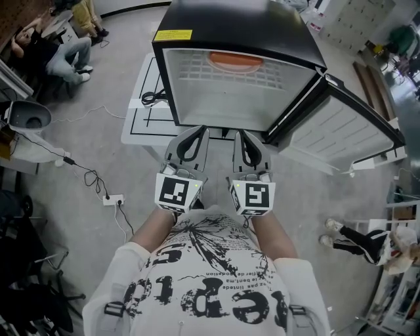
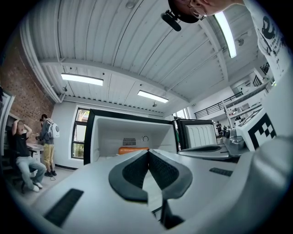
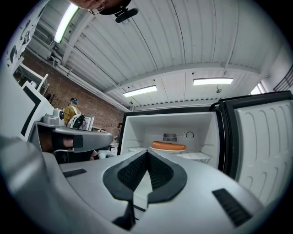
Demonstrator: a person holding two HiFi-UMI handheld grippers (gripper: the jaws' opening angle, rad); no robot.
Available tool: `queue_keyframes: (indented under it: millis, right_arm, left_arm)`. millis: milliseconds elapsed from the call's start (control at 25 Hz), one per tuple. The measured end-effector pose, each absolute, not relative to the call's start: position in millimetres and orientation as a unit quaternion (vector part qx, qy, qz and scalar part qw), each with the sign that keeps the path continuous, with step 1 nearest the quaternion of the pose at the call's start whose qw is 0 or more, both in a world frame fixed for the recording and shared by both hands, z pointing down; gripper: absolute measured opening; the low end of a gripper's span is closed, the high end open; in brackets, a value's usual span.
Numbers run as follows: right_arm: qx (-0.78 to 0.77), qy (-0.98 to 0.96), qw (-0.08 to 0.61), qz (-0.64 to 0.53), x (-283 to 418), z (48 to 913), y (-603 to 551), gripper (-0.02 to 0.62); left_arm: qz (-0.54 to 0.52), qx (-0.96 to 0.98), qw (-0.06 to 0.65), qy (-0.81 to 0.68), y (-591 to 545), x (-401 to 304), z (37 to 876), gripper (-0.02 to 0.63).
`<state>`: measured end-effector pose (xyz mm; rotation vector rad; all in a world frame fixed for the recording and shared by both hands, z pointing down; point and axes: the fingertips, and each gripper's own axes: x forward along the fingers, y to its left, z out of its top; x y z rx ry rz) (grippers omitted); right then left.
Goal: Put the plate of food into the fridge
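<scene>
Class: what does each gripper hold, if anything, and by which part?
Nothing: left gripper and right gripper are shut, empty; the plate of food sits in the fridge.

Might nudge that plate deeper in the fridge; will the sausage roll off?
Possibly: the sausage looks round and lies loose on a shallow plate, so a jolt could roll it. The plate sits flat, so tipping seems unlikely.

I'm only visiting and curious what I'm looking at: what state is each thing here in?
Fridge: open.
Fridge door: swung wide open.
Plate of food: resting on the shelf inside the fridge.
Left tool: shut, holding nothing.
Right tool: shut, holding nothing.
</scene>
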<state>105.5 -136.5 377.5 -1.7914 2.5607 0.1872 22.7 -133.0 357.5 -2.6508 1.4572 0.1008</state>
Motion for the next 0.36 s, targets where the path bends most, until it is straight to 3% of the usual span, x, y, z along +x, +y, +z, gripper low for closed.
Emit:
queue_keyframes:
  millis: [360]
  right_arm:
    - [-0.564,0.823,0.008,0.07,103.9,369.5,-142.0,0.0]
  left_arm:
    - [0.035,-0.879,0.051,0.472,-138.5,22.3,361.1,0.008]
